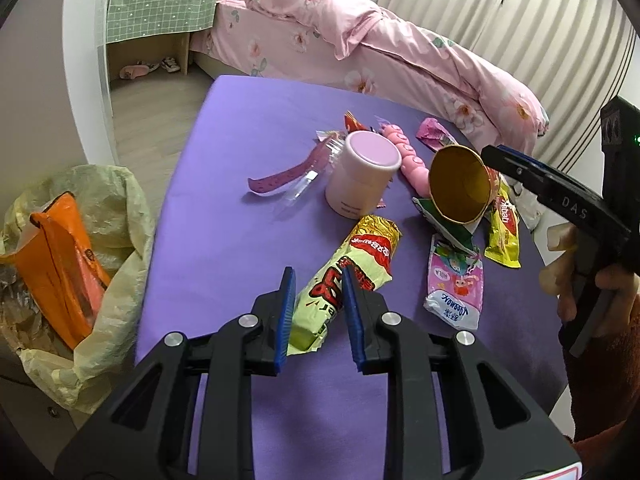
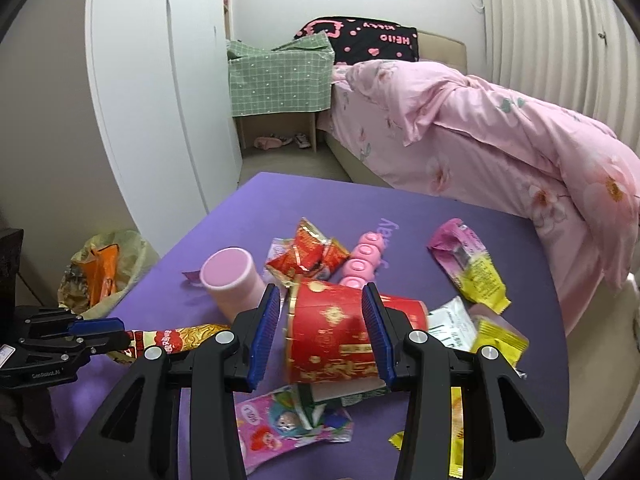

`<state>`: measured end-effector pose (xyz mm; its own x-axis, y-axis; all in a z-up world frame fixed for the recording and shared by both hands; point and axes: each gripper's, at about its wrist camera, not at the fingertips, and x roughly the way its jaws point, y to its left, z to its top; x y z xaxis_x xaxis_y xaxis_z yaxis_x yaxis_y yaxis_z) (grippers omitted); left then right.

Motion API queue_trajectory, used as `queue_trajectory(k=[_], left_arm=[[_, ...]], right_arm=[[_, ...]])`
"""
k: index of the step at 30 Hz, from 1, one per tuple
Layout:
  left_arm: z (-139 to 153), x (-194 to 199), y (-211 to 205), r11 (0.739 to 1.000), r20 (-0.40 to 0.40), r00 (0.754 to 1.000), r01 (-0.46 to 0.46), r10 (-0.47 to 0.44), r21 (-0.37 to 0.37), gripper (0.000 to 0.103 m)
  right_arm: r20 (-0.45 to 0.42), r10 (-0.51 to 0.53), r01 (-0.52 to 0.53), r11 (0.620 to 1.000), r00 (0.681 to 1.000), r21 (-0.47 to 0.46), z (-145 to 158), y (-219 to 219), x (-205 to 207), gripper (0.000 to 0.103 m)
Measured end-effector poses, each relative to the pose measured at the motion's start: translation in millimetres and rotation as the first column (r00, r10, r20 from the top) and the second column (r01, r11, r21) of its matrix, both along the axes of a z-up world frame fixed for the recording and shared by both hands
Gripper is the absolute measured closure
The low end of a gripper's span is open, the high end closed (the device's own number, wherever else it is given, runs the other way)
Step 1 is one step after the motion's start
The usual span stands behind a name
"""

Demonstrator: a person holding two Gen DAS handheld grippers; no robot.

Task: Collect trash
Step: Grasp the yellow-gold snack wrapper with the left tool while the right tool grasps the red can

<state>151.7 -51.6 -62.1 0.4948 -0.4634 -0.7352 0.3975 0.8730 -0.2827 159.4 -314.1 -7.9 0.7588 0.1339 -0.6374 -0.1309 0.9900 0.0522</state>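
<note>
Your left wrist view alone showed the bin bag (image 1: 100, 248) left of the purple table (image 1: 240, 152), your left gripper (image 1: 318, 292) clamped on the noodle wrapper (image 1: 348, 272); your right gripper (image 2: 320, 332) pinched the red cup (image 2: 340, 336), gold-lined inside

Each gripper (image 1: 318, 280) (image 2: 320, 312) had a black plastic frame with triangular cut-outs, round silver screws and ribbed blue pads (image 1: 286, 316). At 3 o'clock, "DAS" lettering, bare skin on the hand (image 1: 568, 264) and a rust-red sleeve (image 1: 600, 368)
</note>
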Motion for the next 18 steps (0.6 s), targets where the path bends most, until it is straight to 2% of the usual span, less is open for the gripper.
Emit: queue_trajectory(k=[3, 6, 8, 18], left_arm=[[1, -1, 3, 1.0, 0.002, 1.0, -0.004, 0.004, -0.005, 0.08], [2, -3, 5, 1.0, 0.005, 1.0, 0.003, -0.003, -0.009, 0.079], [3, -5, 3, 1.0, 0.006, 1.0, 0.013, -0.013, -0.006, 0.078], [5, -23, 0, 0.995, 0.022, 0.995, 0.099, -0.1, 0.026, 0.072]], right_arm=[[-0.02, 0.018, -0.019, 0.999, 1.0, -0.032, -6, 12, 3, 0.063], [-0.015, 0.001, -0.003, 0.989, 1.0, -0.147, -10, 23, 0, 0.063], [-0.021, -0.011, 0.007, 0.985, 1.0, -0.173, -11, 22, -4, 0.063], [-0.093, -0.156, 0.146, 0.983, 0.983, -0.11, -36, -39, -54, 0.063]])
